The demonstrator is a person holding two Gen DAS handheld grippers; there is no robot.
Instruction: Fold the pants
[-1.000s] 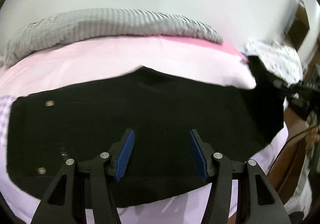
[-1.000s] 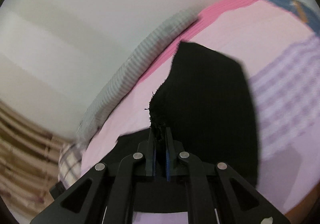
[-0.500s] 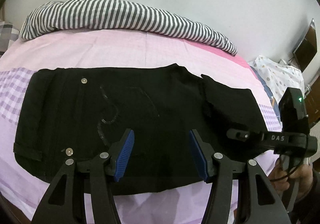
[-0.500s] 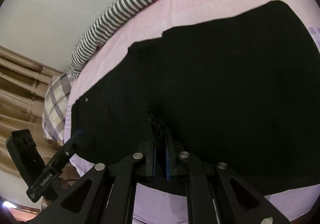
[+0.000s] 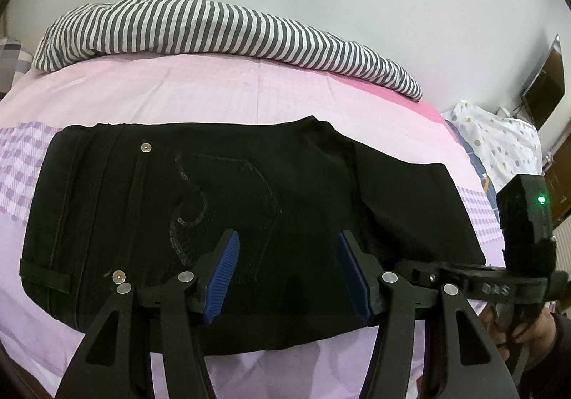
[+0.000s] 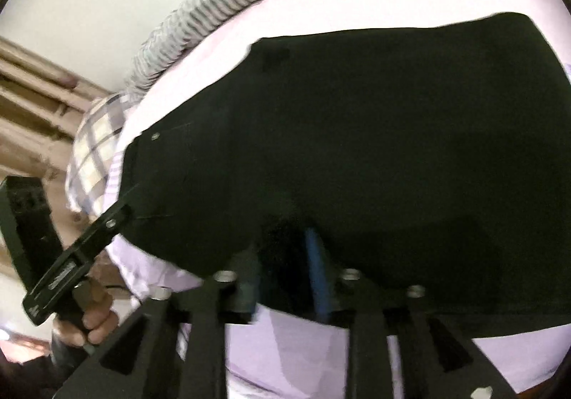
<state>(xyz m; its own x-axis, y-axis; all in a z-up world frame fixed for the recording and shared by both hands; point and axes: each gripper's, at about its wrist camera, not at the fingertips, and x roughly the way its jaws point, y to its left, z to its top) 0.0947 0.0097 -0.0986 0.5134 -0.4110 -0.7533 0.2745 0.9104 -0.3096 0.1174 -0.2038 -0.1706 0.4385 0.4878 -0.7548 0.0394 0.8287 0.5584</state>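
The black pants (image 5: 214, 213) lie folded into a wide rectangle on the pink bed sheet (image 5: 178, 95), waistband and rivets at the left. My left gripper (image 5: 289, 274) is open and empty, just above the pants' near edge. My right gripper (image 6: 285, 274) has its jaws parted over the near edge of the pants (image 6: 357, 131); the view is blurred and nothing is held. The right gripper's body (image 5: 514, 277) shows at the right edge of the left wrist view; the left gripper's body (image 6: 71, 256) shows at the left of the right wrist view.
A striped grey and white duvet (image 5: 214, 31) lies along the far side of the bed by the white wall. A checked pillow (image 6: 96, 149) is at the left end. A dotted white cloth (image 5: 499, 135) lies beyond the right end.
My right gripper carried the pant legs leftward over the upper part, laid them down and opened. The left gripper stayed open in place.
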